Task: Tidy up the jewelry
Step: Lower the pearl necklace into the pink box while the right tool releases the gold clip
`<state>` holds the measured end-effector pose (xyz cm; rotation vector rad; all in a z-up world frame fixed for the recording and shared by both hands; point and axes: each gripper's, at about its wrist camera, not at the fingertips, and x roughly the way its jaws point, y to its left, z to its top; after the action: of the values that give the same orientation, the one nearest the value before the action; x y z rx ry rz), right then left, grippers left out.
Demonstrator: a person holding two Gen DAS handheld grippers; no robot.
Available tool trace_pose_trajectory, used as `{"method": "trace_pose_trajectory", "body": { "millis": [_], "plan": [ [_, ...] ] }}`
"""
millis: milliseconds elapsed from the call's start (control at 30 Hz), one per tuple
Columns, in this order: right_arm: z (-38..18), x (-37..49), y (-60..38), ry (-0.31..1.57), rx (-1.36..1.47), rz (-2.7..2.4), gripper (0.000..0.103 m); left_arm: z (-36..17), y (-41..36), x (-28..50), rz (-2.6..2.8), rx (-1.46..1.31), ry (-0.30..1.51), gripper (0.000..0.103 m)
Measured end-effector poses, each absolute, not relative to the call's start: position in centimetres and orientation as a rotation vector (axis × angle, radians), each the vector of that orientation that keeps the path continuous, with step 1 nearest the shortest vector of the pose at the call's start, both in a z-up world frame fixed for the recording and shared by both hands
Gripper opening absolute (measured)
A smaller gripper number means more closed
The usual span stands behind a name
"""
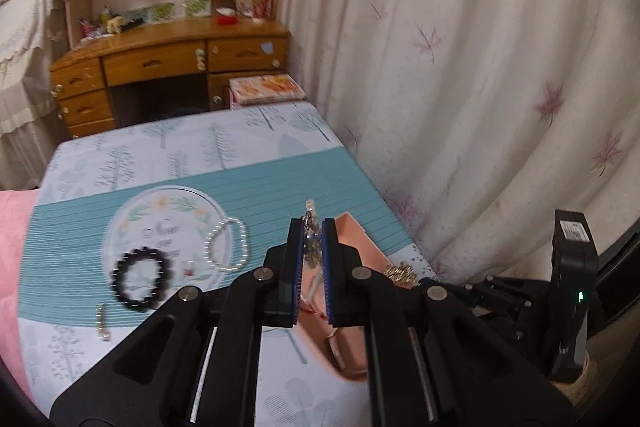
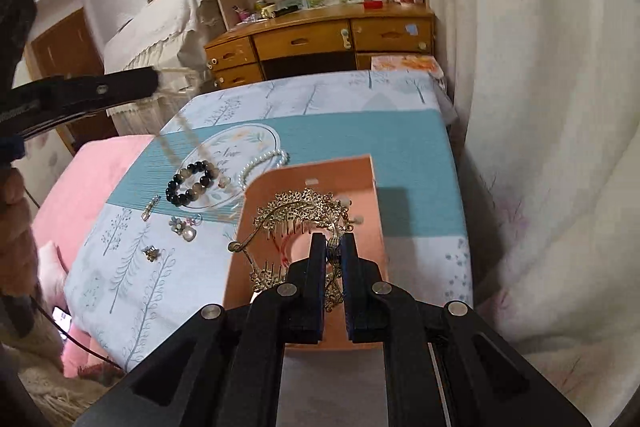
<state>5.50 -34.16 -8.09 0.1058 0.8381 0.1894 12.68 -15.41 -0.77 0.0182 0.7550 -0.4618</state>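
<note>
Both grippers hold jewelry over the pink box on the bed.

The left gripper (image 1: 311, 227) has its jaws closed on a dangly chain (image 1: 311, 247). The right gripper (image 2: 334, 247) has its jaws closed on a gold hair comb (image 2: 298, 213) over the pink box (image 2: 368, 179). A dark bead bracelet (image 2: 191, 183) and a pearl bracelet (image 2: 262, 163) lie on the bed (image 2: 400, 131) beside the box.

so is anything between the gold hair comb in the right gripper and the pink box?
Nothing visible. The right gripper holds the gold hair comb directly over the open pink box.
</note>
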Motion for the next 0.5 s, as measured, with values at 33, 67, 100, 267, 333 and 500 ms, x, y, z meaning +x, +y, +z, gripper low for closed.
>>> {"method": "trace_pose_trajectory", "body": {
  "millis": [33, 67, 100, 267, 333, 500],
  "plan": [
    [-8.7, 5.6, -34.4, 0.847, 0.113, 0.189, 0.007, -1.5, -16.2, 13.2, -0.466, 0.023, 0.773, 0.006],
    [-9.3, 5.6, -34.5, 0.858, 0.121, 0.194, 0.007, -2.2, -16.7, 13.7, -0.472, 0.026, 0.786, 0.006],
    [-10.0, 5.7, -34.7, 0.869, 0.13, 0.202, 0.007, -3.1, -17.4, 14.2, -0.477, 0.031, 0.803, 0.006],
    [-12.9, 6.4, -34.1, 0.909, 0.154, 0.225, 0.007, -7.3, -18.6, 16.7, -0.46, 0.022, 0.903, 0.006],
    [-13.7, 6.6, -33.5, 0.916, 0.144, 0.222, 0.007, -8.6, -18.5, 17.2, -0.445, 0.024, 0.93, 0.006],
    [-14.7, 6.8, -32.2, 0.941, 0.121, 0.211, 0.008, -11.0, -17.5, 18.1, -0.41, 0.022, 0.993, 0.007]
  ]
}}
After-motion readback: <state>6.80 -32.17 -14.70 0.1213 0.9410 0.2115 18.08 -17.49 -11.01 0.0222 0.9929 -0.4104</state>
